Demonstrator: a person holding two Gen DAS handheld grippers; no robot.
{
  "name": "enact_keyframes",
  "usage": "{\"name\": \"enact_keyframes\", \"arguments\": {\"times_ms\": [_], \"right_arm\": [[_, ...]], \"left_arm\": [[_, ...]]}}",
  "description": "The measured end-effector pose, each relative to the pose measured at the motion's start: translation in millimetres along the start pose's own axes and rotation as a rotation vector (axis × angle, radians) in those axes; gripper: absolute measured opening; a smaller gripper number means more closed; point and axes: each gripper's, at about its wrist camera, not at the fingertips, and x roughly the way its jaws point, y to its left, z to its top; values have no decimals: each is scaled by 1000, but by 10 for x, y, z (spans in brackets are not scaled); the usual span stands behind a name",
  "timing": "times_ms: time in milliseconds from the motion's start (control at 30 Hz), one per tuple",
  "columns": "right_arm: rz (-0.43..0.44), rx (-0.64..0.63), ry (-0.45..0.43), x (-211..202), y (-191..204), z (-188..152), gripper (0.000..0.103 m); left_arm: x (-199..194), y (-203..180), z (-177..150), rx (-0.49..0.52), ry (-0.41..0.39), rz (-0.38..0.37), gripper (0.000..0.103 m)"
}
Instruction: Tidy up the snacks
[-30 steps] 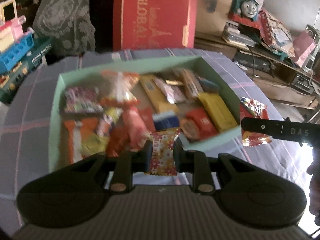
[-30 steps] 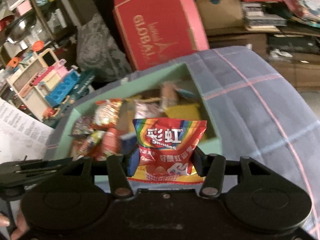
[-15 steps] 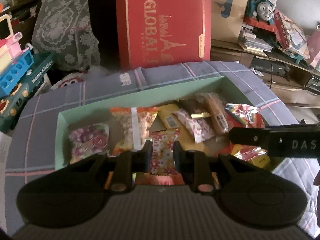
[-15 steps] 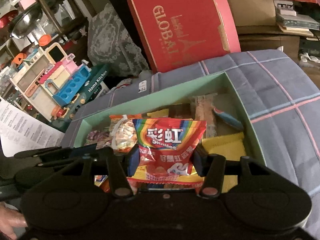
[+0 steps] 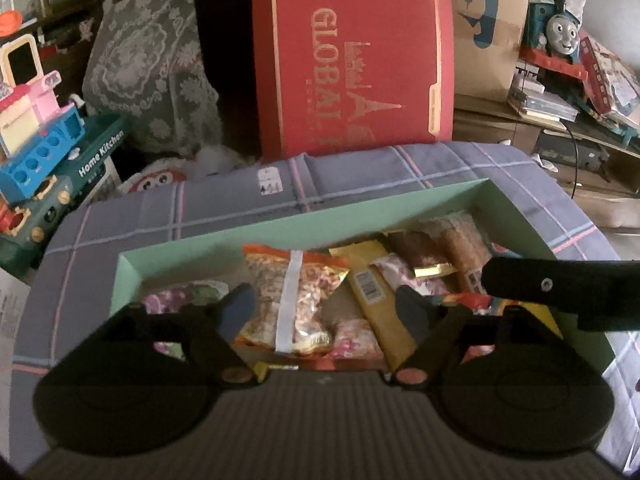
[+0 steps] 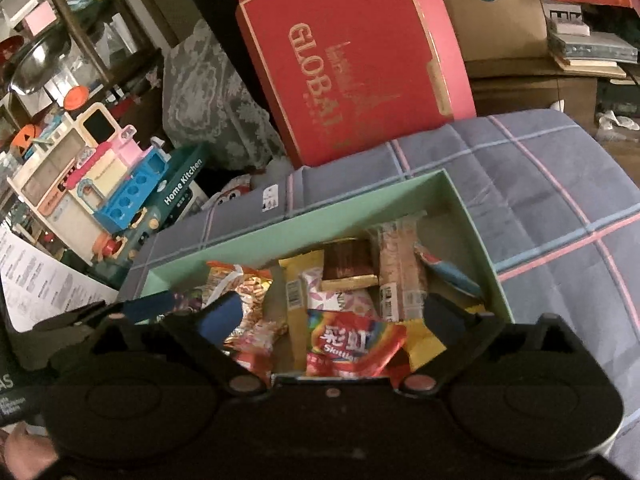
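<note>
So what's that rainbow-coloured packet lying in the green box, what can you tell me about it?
The rainbow packet is a small glossy red bag of Skittles with a rainbow band, white Chinese characters and the brand name. It lies crumpled and roughly flat on other snacks near the front wall of the mint-green box, a yellow packet beside it. The right gripper hangs above, its jaws opening, not touching it.

We read "GLOBAL" in gold letters, above a small Eiffel Tower drawing, on the big red box [image 5: 354,68] standing beyond the far edge of the bed. "Home Kitchen" is printed in white along the side of the dark green toy box [image 6: 182,182] off the bed's far left corner. In the mint box on the bed, the rainbow candy bag [image 6: 352,344] shows "彩虹" over "Skittles", and the bit of a black tool [image 6: 8,392] at the right wrist view's left edge shows only the letters "AS".
</note>
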Motion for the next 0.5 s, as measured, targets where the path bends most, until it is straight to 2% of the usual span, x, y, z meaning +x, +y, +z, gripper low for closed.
{"name": "enact_keyframes", "arguments": {"times_ms": [233, 500], "right_arm": [[-16, -1, 14, -70, 9, -93, 103], [-32, -4, 29, -282, 46, -252, 103]], "left_arm": [[-170, 33, -165, -26, 3, 4, 99], [-529, 35, -419, -38, 5, -12, 103]]}}
